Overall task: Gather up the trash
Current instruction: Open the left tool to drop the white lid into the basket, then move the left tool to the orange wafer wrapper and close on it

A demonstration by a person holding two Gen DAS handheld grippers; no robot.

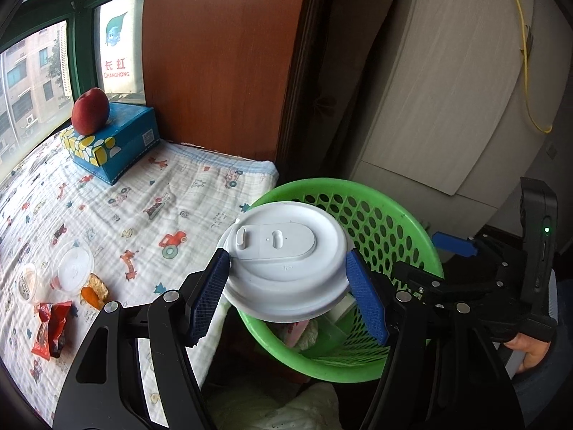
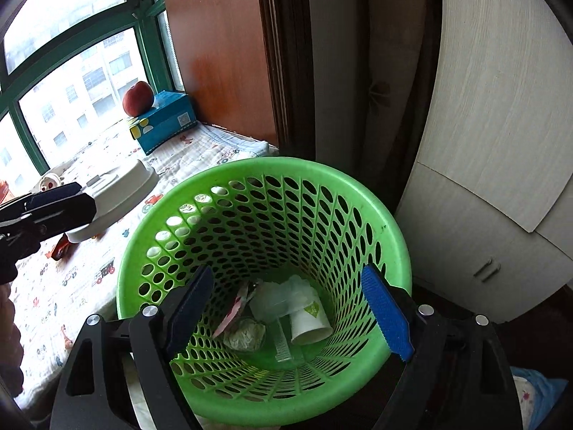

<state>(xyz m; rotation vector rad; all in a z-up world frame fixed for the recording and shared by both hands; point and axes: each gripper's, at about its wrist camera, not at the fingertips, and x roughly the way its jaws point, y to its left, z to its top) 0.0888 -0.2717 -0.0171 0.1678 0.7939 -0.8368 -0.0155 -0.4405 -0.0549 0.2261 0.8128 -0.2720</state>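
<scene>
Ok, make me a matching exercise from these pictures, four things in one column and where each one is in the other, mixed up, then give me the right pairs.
Things:
1. white cup lid
2. peach
3. paper cup
4. red wrapper

Places:
A. lying at the bottom of the green basket
B. lying on the printed blanket
C. held between the fingers of the left gripper
D. resting on top of the blue tissue box

Pairs: 1-C, 2-D, 3-A, 4-B
</scene>
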